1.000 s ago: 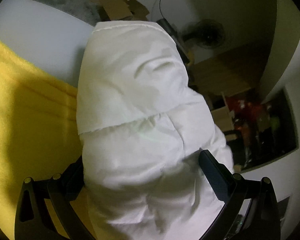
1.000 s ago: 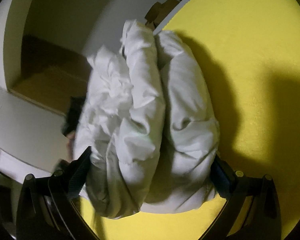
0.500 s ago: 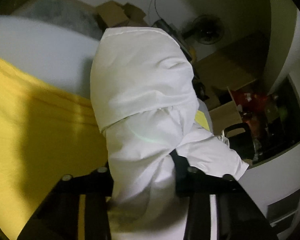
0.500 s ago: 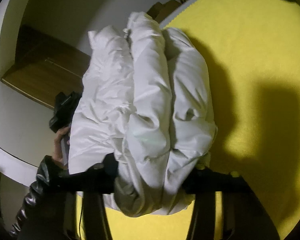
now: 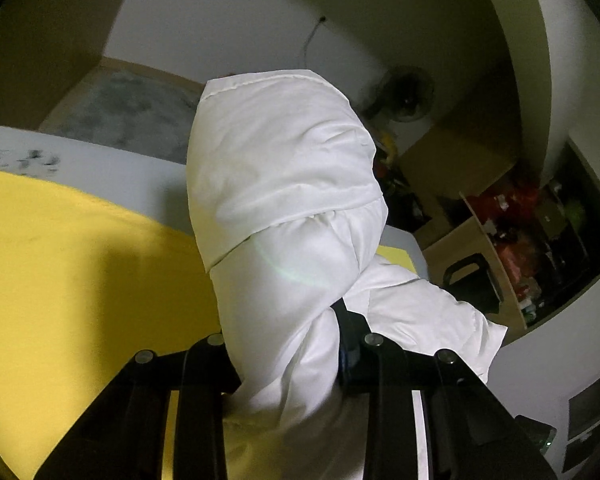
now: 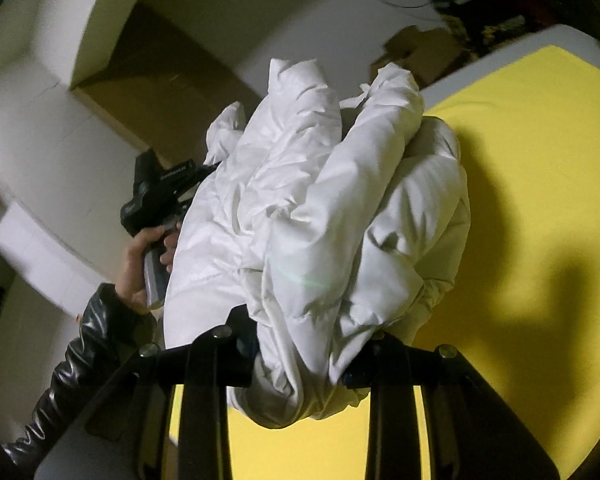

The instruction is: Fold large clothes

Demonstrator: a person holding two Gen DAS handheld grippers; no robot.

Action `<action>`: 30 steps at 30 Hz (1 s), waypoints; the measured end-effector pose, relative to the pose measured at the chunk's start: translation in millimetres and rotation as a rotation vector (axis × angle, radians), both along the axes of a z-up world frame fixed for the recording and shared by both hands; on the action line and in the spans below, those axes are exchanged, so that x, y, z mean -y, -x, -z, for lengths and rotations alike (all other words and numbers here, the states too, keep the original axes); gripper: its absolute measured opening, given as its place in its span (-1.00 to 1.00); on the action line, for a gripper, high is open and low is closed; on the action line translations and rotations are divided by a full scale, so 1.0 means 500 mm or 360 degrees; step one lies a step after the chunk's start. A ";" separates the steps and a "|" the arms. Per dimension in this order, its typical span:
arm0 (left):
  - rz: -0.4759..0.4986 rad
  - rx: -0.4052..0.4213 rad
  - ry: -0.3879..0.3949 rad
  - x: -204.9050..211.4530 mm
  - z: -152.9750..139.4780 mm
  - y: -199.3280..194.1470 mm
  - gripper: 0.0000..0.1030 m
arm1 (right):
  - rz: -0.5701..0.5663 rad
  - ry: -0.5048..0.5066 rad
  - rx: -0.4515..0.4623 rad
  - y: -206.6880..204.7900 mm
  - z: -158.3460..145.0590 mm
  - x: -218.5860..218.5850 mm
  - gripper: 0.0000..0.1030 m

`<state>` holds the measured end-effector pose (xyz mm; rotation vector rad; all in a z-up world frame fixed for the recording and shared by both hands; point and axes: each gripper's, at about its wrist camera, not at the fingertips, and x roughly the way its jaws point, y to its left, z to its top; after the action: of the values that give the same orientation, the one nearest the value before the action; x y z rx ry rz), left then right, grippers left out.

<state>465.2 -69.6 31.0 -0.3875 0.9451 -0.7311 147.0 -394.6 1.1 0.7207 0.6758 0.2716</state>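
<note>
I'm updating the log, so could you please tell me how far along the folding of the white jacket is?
Done: the white jacket is bundled into thick layers. In hand: both grippers are shut on it, the left gripper and the right gripper, holding it up above the yellow cover. Left: it is not yet laid down, so the bundle must still be set flat and released.

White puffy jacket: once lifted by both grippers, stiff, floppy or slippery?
The white puffy jacket probably flops: it bunches in creased folds beyond the right gripper. Likely light and compressible, pinched narrow in the left gripper. Smooth fabric may slip.
</note>
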 end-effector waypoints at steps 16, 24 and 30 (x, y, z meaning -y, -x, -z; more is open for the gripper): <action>-0.0069 -0.0104 -0.0198 -0.100 0.211 0.121 -0.40 | -0.0099 0.0108 -0.0243 0.042 0.132 -0.151 -0.39; -0.0225 -0.0090 -0.0259 -0.136 0.250 0.129 0.72 | 0.0024 0.0012 -0.0364 0.051 0.189 -0.122 0.60; -0.0273 0.0186 -0.0280 -0.181 0.154 0.195 0.76 | 0.0086 0.0074 -0.0242 0.088 0.115 -0.089 0.60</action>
<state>367.8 20.9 -46.0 -0.2646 0.8472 -0.5048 103.0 -350.3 -56.5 0.7186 0.8029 0.1517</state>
